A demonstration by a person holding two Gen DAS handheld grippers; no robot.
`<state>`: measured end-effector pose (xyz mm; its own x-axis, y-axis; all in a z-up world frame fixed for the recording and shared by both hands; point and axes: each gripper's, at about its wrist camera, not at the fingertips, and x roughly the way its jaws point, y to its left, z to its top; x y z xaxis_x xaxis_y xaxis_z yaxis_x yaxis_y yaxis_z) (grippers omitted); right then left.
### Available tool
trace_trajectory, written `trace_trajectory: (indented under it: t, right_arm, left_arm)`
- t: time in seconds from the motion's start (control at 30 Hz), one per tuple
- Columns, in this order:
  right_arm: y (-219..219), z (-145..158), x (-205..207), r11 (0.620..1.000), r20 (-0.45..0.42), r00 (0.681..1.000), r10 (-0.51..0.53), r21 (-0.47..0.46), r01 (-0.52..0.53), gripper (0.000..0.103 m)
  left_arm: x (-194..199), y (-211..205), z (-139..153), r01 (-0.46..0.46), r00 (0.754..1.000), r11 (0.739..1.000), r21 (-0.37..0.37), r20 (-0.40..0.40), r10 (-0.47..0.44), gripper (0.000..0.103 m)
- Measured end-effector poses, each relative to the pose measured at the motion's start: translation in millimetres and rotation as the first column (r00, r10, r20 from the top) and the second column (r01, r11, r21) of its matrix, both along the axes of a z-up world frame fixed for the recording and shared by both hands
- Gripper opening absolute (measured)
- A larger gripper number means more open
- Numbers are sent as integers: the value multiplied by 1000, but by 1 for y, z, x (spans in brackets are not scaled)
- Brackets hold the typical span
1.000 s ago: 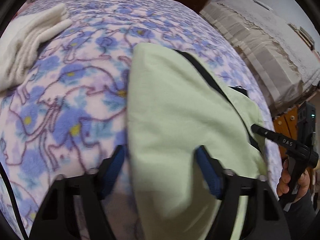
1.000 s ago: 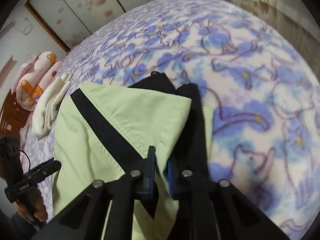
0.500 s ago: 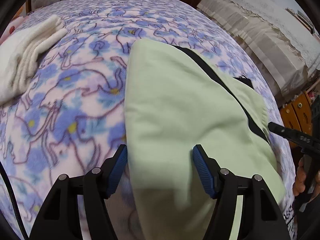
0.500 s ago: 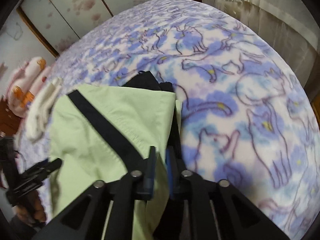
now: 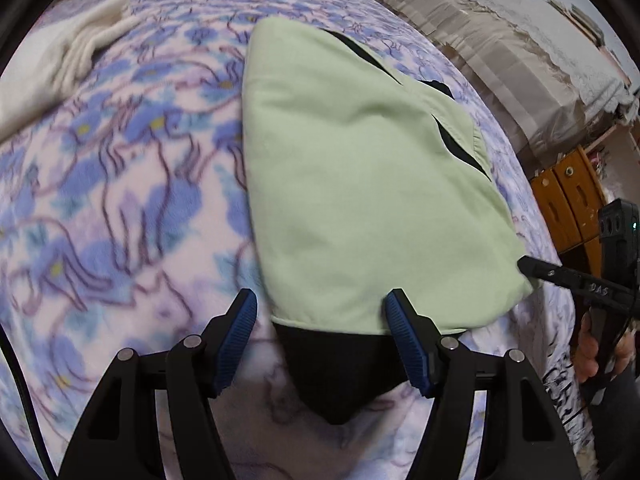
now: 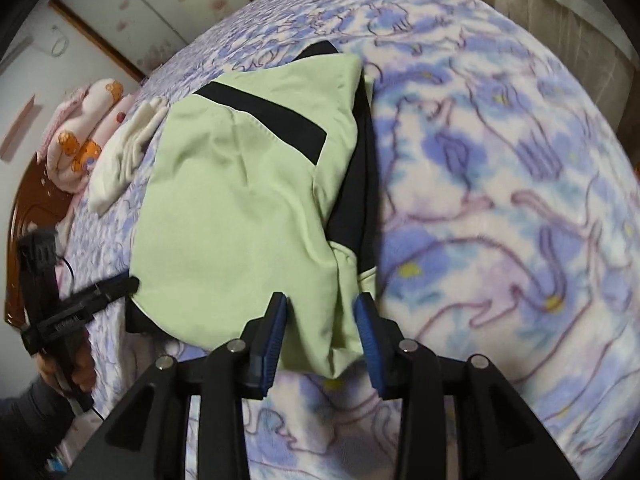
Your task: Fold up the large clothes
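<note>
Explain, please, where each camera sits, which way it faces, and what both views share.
Left wrist: on the left gripper, facing along its open fingers at the green garment on the bed; the right gripper and hand show at the right edge.
Right wrist: on the right gripper, open, facing the same garment; the left gripper shows at the left edge.
Shared: garment, bed, white folded cloth.

Pale green garment [image 5: 360, 200] — black trim, folded, flat on floral blanket [image 5: 120, 200]
</note>
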<state>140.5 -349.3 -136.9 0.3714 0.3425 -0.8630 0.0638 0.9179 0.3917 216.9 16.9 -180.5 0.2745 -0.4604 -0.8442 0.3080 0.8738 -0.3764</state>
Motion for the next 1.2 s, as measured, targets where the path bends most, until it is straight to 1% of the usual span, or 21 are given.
trace_trajectory:
  t: [0.03, 0.07, 0.13, 0.17, 0.23, 0.3, 0.37, 0.4, 0.53, 0.8, 0.97, 1.1, 1.2]
  right_arm:
    - [3, 3, -1, 1000, 6, 1000, 4, -29, -4, 2]
    - [5, 7, -4, 999, 17, 1000, -4, -43, 5, 2]
    - [7, 11, -14, 995, 44, 999, -12, -93, 16, 1]
    - [6, 7, -18, 994, 40, 999, -21, -108, 25, 1]
    - [3, -11, -21, 994, -7, 999, -44, -104, 43, 2]
    - [1, -22, -24, 993, -23, 998, -59, -104, 56, 2]
    - [1, -16, -27, 994, -8, 998, -69, -91, 68, 2]
    - [1, -14, -27, 993, -4, 998, -70, -91, 69, 2]
    - [2, -10, -28, 992, -5, 997, -76, -103, 76, 3]
    - [4, 5, -36, 988, -7, 994, -109, -108, 108, 3]
    - [9, 20, -49, 990, -10, 995, -97, -103, 96, 3]
    - [16, 35, -65, 993, -4, 997, -76, -86, 75, 3]
    - [23, 46, -76, 994, 8, 999, -53, -94, 54, 4]
  left_arm:
    - [-2, -1, 0, 0, 1000, 1000, -6, -6, 0, 65]
    - [-5, -4, 2, -4, 1000, 1000, 7, 7, 4, 65]
    - [-10, -10, 2, 2, 1000, 999, 32, 29, -3, 65]
    - [-13, -11, -1, 4, 999, 999, 38, 32, -5, 65]
    - [-13, -12, -7, 5, 1000, 1000, 31, 11, -5, 65]
    - [-13, -9, -12, -17, 1000, 1000, 1, -25, 17, 65]
    - [-14, -5, -10, -33, 999, 999, -9, -26, 33, 65]
    - [-15, -5, -8, -34, 999, 999, -2, -19, 33, 65]
    - [-21, -4, 1, -23, 1000, 999, 28, 3, 23, 65]
    - [-36, -4, 22, 4, 1000, 999, 53, 13, -4, 67]
    - [-52, 6, 36, -11, 1000, 999, 49, -9, 11, 68]
    - [-69, 16, 49, -27, 1000, 998, 61, 8, 27, 68]
    - [-78, 22, 58, -42, 999, 996, 76, 21, 41, 70]
